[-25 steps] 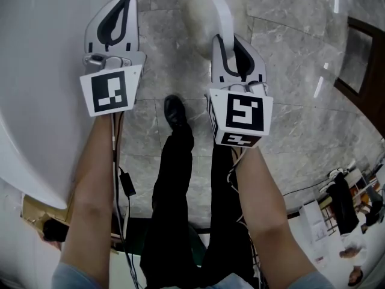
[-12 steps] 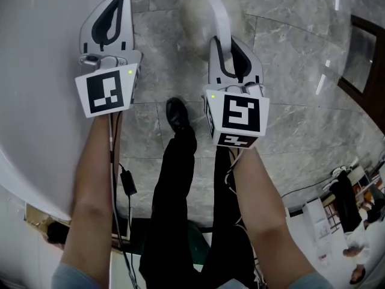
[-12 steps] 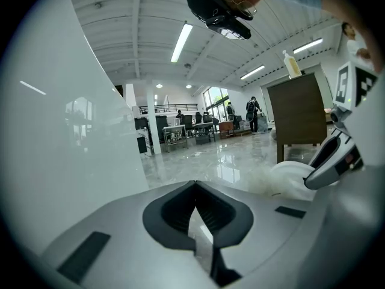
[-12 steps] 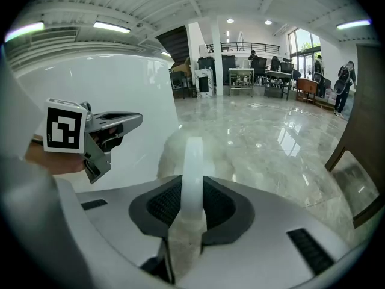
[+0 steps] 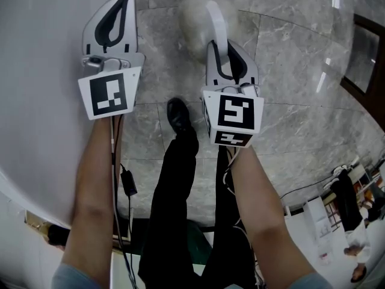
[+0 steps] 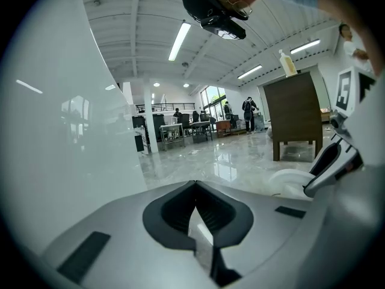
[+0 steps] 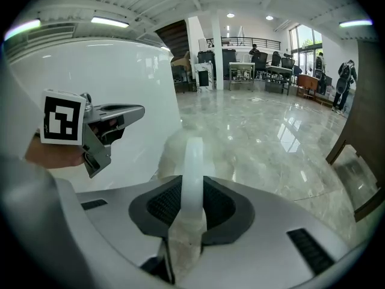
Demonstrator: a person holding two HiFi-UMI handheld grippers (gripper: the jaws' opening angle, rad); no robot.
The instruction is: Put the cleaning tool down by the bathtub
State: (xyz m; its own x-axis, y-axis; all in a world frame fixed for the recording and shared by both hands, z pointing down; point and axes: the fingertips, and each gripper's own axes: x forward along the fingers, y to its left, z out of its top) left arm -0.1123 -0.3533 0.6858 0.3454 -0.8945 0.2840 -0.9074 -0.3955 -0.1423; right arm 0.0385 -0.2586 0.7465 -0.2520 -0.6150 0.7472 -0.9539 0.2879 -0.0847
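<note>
The cleaning tool is a white handle [image 5: 216, 26] ending in a pale fluffy head [image 5: 195, 14]; it hangs over the grey marble floor. My right gripper [image 5: 224, 56] is shut on that handle [image 7: 194, 173], which stands up between its dark pads, with the fluffy head [image 7: 174, 155] beyond the jaws. My left gripper [image 5: 114, 17] is over the white bathtub wall [image 5: 42, 71], jaws closed together with nothing between them [image 6: 194, 206]. The tub's curved side [image 7: 129, 83] rises just left of the tool.
The person's dark-trousered leg and black shoe [image 5: 176, 113] stand on the floor between the grippers. A dark wooden cabinet [image 6: 296, 116] stands at the right, with its edge [image 5: 364, 53] in the head view. Cables [image 5: 123, 179] hang under the left arm. People and desks stand far off.
The right gripper with the tool has shifted slightly left and up in the head view. The left gripper has hardly moved.
</note>
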